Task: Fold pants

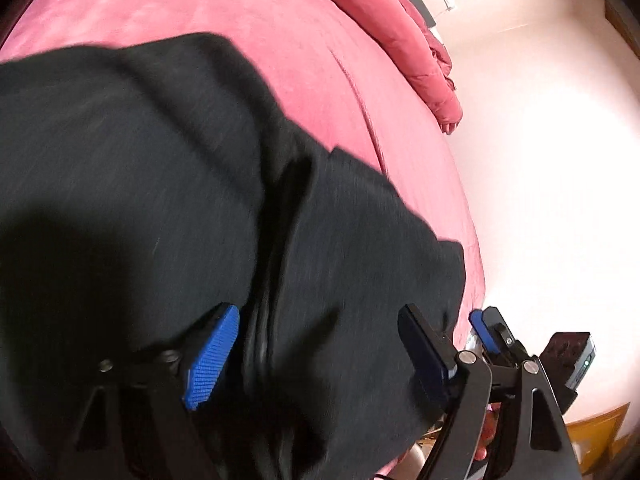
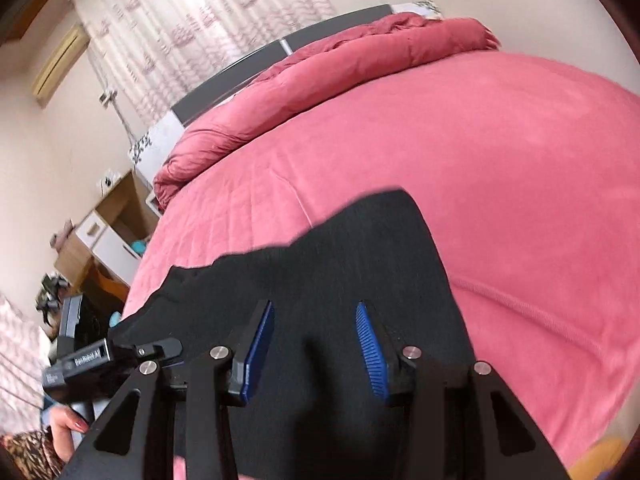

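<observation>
A: Room first?

B: Bedroom. A pink bed cover (image 2: 480, 152) fills most of both views. In the right wrist view a rolled red duvet (image 2: 320, 80) runs along the far edge from 9 to 1 o'clock. Behind it are a grey headboard (image 2: 224, 92) and a patterned curtain (image 2: 200, 12) at 11. A wooden nightstand (image 2: 108, 220) stands off the bed at 9.

A: And the pants?

B: The black pants (image 1: 140, 160) lie on the cover at the near edge of the bed. In the left wrist view they spread from centre to 9 o'clock, w/ a deep crease running down the middle toward 6. One corner reaches 4 o'clock, at the bed's edge. In the right wrist view the cloth rises from 6 o'clock to a blurred edge around centre.

A: Left claw?

B: The left gripper (image 1: 318, 354) stands wide, its blue pads well apart. Pants cloth lies btw and under them, and the pads don't press on it.

A: Right claw?

B: The right gripper (image 2: 315, 352) shows a narrower gap, approx half as wide. Black cloth fills the space btw the pads. Whether they pinch it or sit over it, can't tell.

A: Anyone in shot?

B: Just a hand (image 2: 66, 428) at 8 o'clock in the right wrist view, behind the other gripper's body.
</observation>
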### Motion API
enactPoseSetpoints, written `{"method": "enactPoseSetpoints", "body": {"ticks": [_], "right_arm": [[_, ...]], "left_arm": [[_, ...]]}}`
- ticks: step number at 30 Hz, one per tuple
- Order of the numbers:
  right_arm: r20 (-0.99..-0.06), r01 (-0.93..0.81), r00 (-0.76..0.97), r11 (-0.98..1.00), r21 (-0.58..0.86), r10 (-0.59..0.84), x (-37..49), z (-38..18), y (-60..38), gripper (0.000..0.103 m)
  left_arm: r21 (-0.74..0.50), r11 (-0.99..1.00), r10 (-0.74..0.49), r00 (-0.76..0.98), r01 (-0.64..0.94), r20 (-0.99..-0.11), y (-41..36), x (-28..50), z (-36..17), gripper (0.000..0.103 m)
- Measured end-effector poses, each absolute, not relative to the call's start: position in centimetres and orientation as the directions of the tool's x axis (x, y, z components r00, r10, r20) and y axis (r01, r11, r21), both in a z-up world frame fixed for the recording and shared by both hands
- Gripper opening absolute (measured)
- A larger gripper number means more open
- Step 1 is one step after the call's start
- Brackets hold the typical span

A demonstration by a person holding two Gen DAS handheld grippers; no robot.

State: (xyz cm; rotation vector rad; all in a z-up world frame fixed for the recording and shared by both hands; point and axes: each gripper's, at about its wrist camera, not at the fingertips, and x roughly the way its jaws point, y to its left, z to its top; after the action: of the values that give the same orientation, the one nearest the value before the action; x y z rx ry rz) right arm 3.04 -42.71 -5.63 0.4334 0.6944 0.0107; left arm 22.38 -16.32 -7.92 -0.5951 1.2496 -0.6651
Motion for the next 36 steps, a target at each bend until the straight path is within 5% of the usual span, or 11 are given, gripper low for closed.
{"method": "enactPoseSetpoints", "body": {"ticks": [4, 5, 6, 8, 12, 18, 21, 26, 28, 32, 36], "right_arm": [[-0.66, 0.173, 0.743, 0.919, 0.354, 0.114, 6.3, -7.0, -44.2, 0.043], [-0.666, 0.185, 0.737, 0.915, 0.359, 0.113, 6.6, -7.5, -44.5, 0.043], [-0.671, 0.196, 0.732, 0.909, 0.367, 0.113, 6.7, -8.1, -44.8, 0.043], [-0.674, 0.223, 0.732, 0.899, 0.378, 0.102, 6.5, -9.1, -45.2, 0.043], [-0.62, 0.25, 0.783, 0.885, 0.394, 0.054, 5.0, -8.8, -45.6, 0.043], [-0.706, 0.274, 0.707, 0.904, 0.329, 0.043, 7.3, -11.0, -45.3, 0.044], [-0.713, 0.256, 0.699, 0.95, 0.176, -0.056, 8.0, -11.8, -43.9, 0.044], [-0.696, 0.294, 0.715, 0.93, 0.219, -0.062, 6.5, -10.8, -44.5, 0.044], [-0.687, 0.328, 0.721, 0.916, 0.229, -0.087, 4.9, -9.9, -44.7, 0.046], [-0.685, 0.381, 0.721, 0.885, 0.266, -0.104, 0.8, -9.4, -44.9, 0.048], [-0.731, 0.395, 0.681, 0.866, 0.308, -0.051, -1.6, -10.8, -44.3, 0.056]], "left_arm": [[-0.74, 0.65, -0.759, 0.184, 0.17, -0.624, -17.7, 24.8, -7.1, 0.082], [-0.73, 0.657, -0.753, 0.195, 0.186, -0.628, -18.3, 25.4, -6.8, 0.075], [-0.712, 0.674, -0.739, 0.203, 0.197, -0.642, -18.5, 25.7, -6.6, 0.047], [-0.616, 0.754, -0.657, 0.253, 0.227, -0.71, -19.1, 25.8, -6.0, 0.019], [-0.618, 0.727, -0.685, 0.375, 0.299, -0.625, -17.0, 23.1, -3.8, 0.014], [-0.533, 0.811, -0.583, 0.416, 0.242, -0.698, -16.2, 22.7, -6.2, 0.016], [-0.474, 0.845, -0.535, 0.407, 0.248, -0.74, -17.8, 23.9, -6.8, 0.025], [-0.431, 0.877, -0.478, 0.471, 0.211, -0.741, -15.3, 23.0, -5.1, 0.051], [-0.406, 0.888, -0.457, 0.501, 0.214, -0.735, -13.6, 21.5, -4.4, 0.054], [-0.354, 0.868, -0.492, 0.513, 0.348, -0.703, -13.2, 16.3, -3.8, 0.06], [-0.104, 0.832, -0.427, 0.508, 0.546, -0.748, -17.8, 11.9, -5.6, 0.067]]}}
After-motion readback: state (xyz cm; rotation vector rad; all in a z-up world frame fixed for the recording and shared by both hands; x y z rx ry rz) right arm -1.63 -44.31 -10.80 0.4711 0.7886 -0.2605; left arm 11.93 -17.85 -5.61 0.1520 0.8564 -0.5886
